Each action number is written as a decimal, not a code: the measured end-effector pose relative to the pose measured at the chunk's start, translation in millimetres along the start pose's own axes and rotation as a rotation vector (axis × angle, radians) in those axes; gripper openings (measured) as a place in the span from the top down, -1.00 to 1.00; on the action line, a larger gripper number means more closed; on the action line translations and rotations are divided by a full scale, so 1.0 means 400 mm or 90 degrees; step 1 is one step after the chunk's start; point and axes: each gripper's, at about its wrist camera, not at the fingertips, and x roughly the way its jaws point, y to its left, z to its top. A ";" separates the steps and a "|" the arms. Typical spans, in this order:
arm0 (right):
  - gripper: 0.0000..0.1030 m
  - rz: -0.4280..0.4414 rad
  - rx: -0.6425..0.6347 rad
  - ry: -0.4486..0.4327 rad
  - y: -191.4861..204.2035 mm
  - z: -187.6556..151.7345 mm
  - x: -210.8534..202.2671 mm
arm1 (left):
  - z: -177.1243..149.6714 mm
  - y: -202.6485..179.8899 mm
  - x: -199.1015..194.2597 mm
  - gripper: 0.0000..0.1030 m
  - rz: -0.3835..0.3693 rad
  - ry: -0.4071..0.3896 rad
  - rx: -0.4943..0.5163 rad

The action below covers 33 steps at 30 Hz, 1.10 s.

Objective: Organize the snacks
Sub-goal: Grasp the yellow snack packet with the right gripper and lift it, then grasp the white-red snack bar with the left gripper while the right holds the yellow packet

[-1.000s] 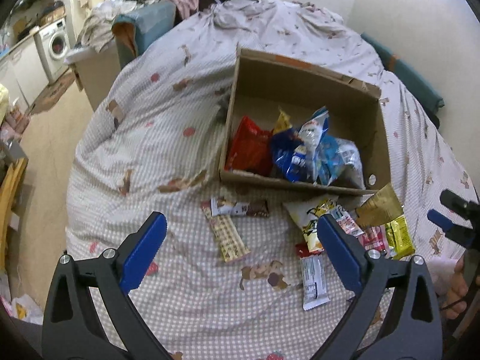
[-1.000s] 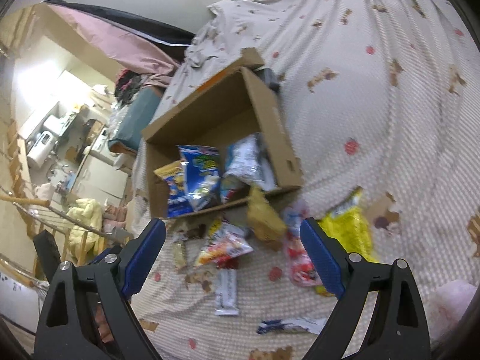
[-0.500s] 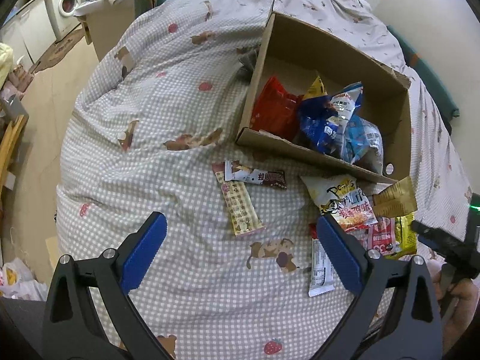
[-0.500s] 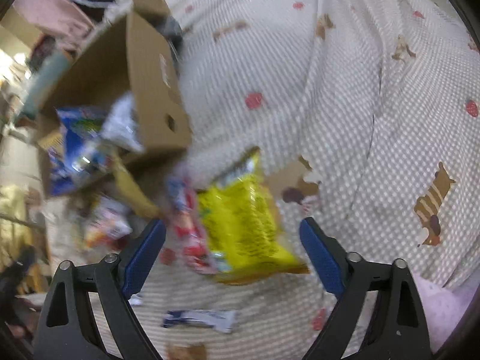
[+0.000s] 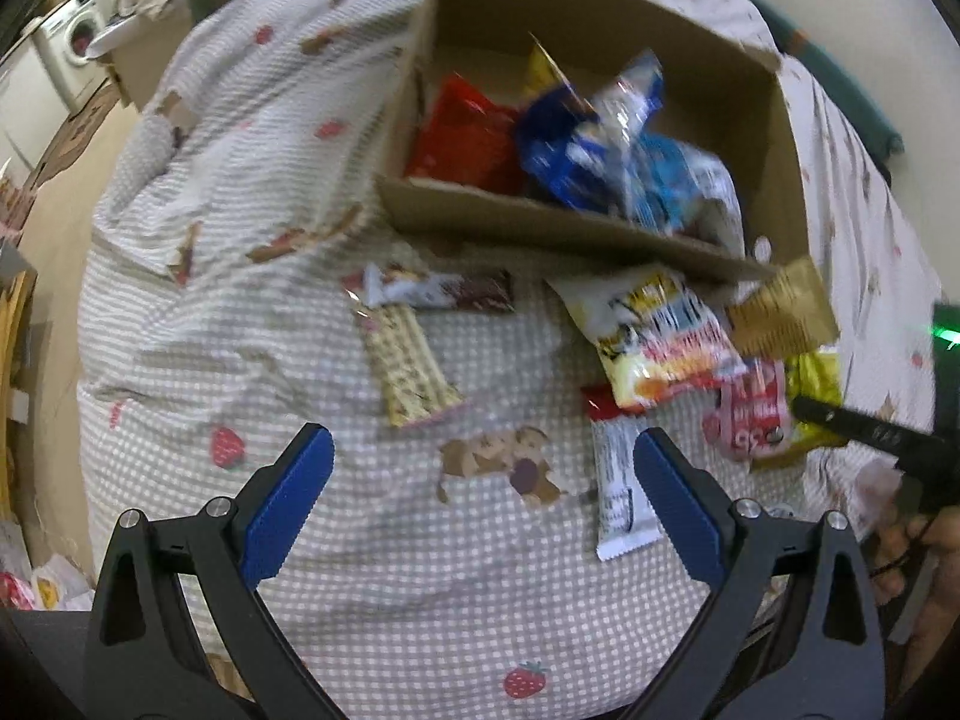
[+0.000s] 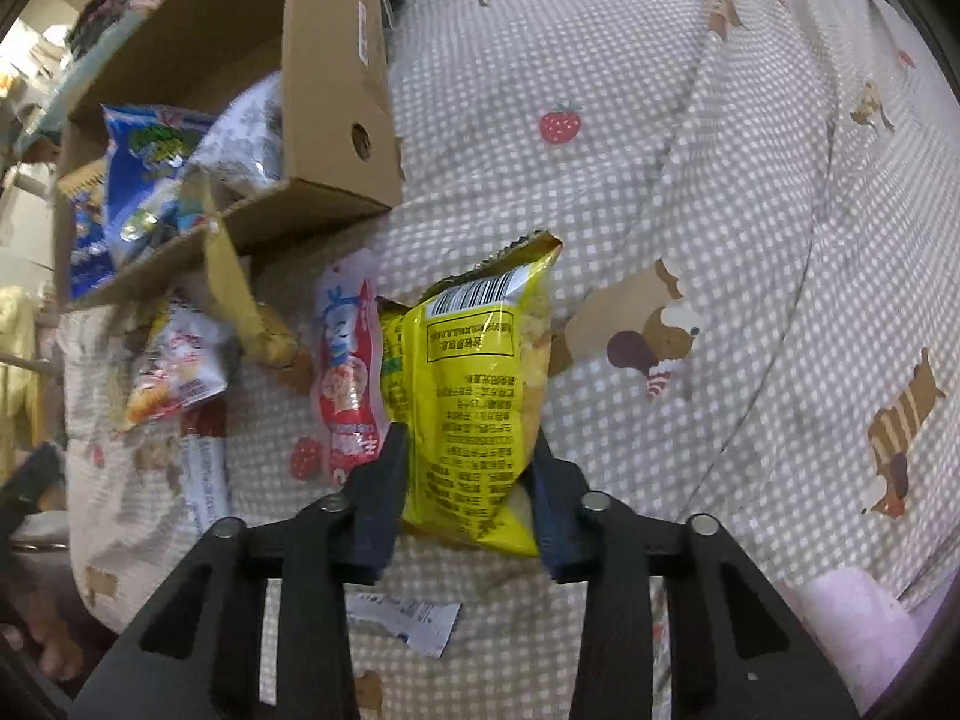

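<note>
A cardboard box (image 5: 600, 234) with several snack bags inside sits on the checked bed cover; it also shows in the right wrist view (image 6: 336, 96). Loose snacks lie in front of it: a beige bar (image 5: 411, 369), a brown-white bar (image 5: 438, 291), a yellow-red chip bag (image 5: 657, 339), a gold pouch (image 5: 780, 312), a white bar (image 5: 621, 489). My left gripper (image 5: 480, 504) is open and empty above the cover. My right gripper (image 6: 468, 480) is shut on a yellow snack bag (image 6: 474, 384), beside a red-white packet (image 6: 345, 378).
The bed cover (image 6: 690, 180) spreads wide to the right of the box. A washing machine (image 5: 72, 42) and floor lie far left, beyond the bed edge. A small white wrapper (image 6: 402, 615) lies under my right gripper.
My right gripper moved onto the yellow bag and closed on it. My left gripper came lower and closer to the loose snacks, still open.
</note>
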 end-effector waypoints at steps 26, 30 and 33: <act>0.39 0.125 0.105 -0.179 -0.082 -0.014 -0.170 | -0.077 -0.221 0.206 0.12 -0.047 0.089 0.087; 0.39 0.124 0.104 -0.176 -0.079 -0.012 -0.169 | -0.075 -0.224 0.214 0.46 -0.029 0.088 0.081; 0.39 0.130 0.107 -0.175 -0.075 -0.009 -0.167 | -0.070 -0.191 0.195 0.47 -0.034 0.090 0.071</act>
